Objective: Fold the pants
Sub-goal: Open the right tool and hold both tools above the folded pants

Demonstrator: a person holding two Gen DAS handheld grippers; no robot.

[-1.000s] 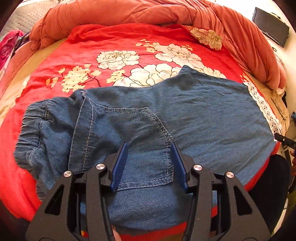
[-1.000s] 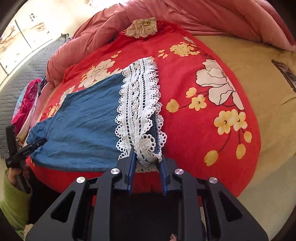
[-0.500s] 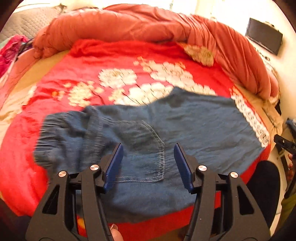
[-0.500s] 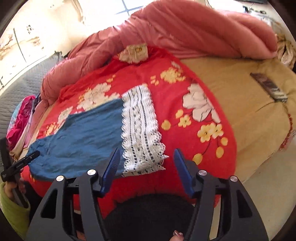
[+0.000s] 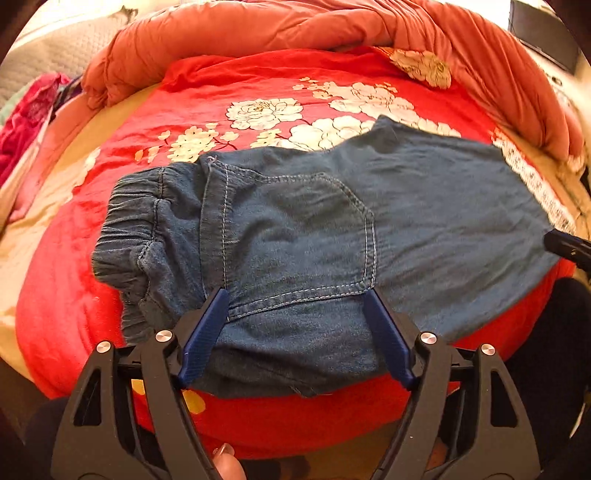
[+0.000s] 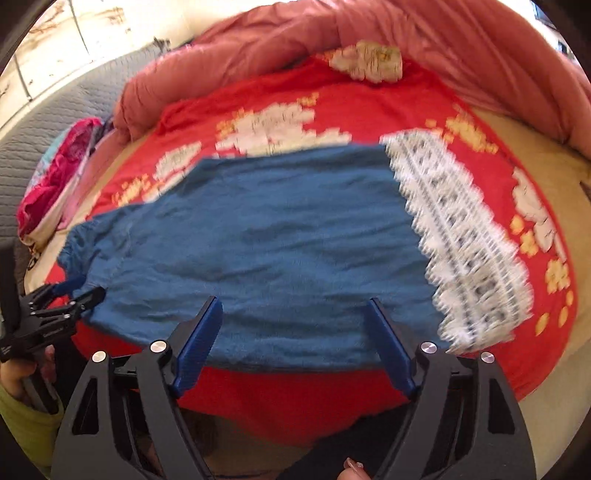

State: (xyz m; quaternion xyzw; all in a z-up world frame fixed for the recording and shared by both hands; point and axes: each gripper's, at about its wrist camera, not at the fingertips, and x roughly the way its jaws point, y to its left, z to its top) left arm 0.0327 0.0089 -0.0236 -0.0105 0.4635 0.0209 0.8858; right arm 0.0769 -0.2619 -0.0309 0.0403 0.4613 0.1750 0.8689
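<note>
Blue denim pants [image 5: 332,236] lie flat across the red floral blanket [image 5: 258,85], elastic waistband at the left, white lace hem [image 5: 535,184] at the right. My left gripper [image 5: 295,299] is open, hovering at the near edge over the back pocket. In the right wrist view the pants [image 6: 258,240] spread across the frame with the lace hem [image 6: 465,240] at the right. My right gripper [image 6: 293,306] is open and empty over the leg's near edge. The left gripper also shows in the right wrist view [image 6: 74,291] by the waistband.
A rolled salmon quilt [image 5: 295,29] borders the far side of the bed. Pink clothes [image 6: 55,173] are piled at the left. Beige sheet [image 6: 554,177] lies to the right. The bed edge is just below both grippers.
My right gripper let go of the lace hem, opened and swung left over the pant leg. My left gripper stayed open and drew back slightly toward the near edge.
</note>
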